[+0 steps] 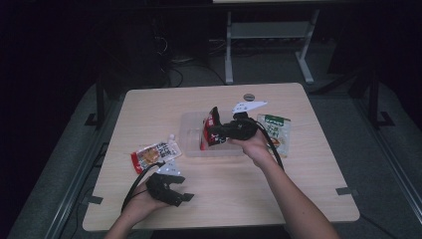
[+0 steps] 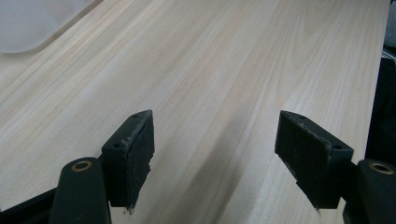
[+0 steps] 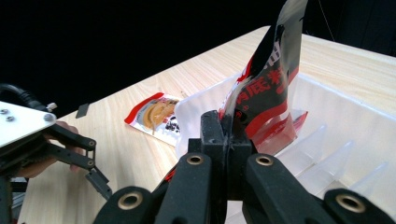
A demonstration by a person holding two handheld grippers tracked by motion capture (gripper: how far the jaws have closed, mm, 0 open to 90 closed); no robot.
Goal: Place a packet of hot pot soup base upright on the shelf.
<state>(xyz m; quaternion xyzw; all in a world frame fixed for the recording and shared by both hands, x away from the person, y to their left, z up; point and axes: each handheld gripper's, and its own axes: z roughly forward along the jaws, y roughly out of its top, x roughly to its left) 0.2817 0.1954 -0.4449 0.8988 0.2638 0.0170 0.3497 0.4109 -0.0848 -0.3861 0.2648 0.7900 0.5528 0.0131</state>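
Pinching the red and black packet (image 3: 261,93) tight, the right gripper (image 1: 220,130) holds it standing tall, its bottom edge down inside the clear bin (image 1: 191,124). The left gripper (image 1: 180,197) rests spread wide with nothing in it, near the table's (image 1: 298,189) front edge, well apart from the bin.

Bare table (image 1: 234,189) before left tool (image 1: 180,193)

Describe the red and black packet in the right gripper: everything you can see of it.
The red and black packet is a glossy, flexible foil pouch with white characters. It stands nearly upright, its top bending over. The right gripper pinches its lower edge, jaws shut on it. Its bottom sits inside the clear plastic bin, beside the divider ribs.
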